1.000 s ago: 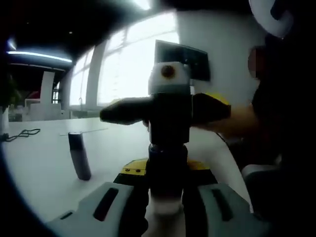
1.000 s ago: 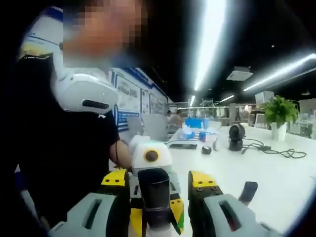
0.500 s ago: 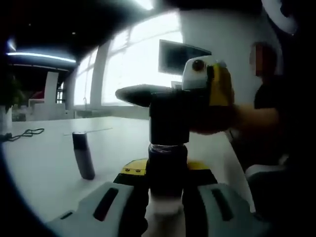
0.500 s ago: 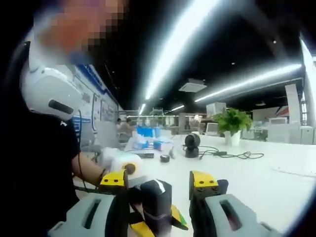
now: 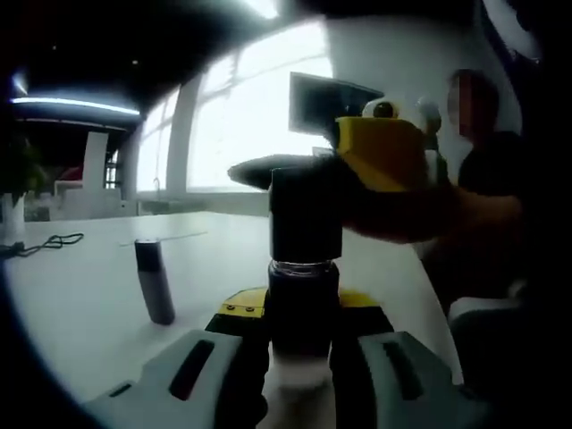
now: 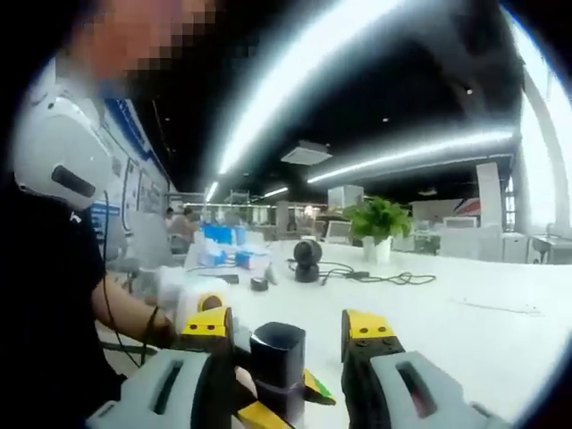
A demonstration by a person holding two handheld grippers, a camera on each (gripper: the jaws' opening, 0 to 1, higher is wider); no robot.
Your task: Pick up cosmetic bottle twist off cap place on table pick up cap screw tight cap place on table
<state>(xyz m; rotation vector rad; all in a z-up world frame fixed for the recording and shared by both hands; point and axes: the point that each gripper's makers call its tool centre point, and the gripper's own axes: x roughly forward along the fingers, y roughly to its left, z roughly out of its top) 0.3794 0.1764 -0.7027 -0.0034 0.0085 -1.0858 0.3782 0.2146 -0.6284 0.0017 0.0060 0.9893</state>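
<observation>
In the left gripper view, we saw the left gripper clamped on a dark cosmetic bottle, held upright between its grey jaws above a white table. The right gripper, yellow and black, reached in from the right at the level of the bottle's black cap. A second dark, slim cylinder stood well apart on the table to the left. In the right gripper view, the right gripper had its jaws standing apart on either side of the cap; we could not tell whether they touched it. A potted plant and a black cable sat farther back.
</observation>
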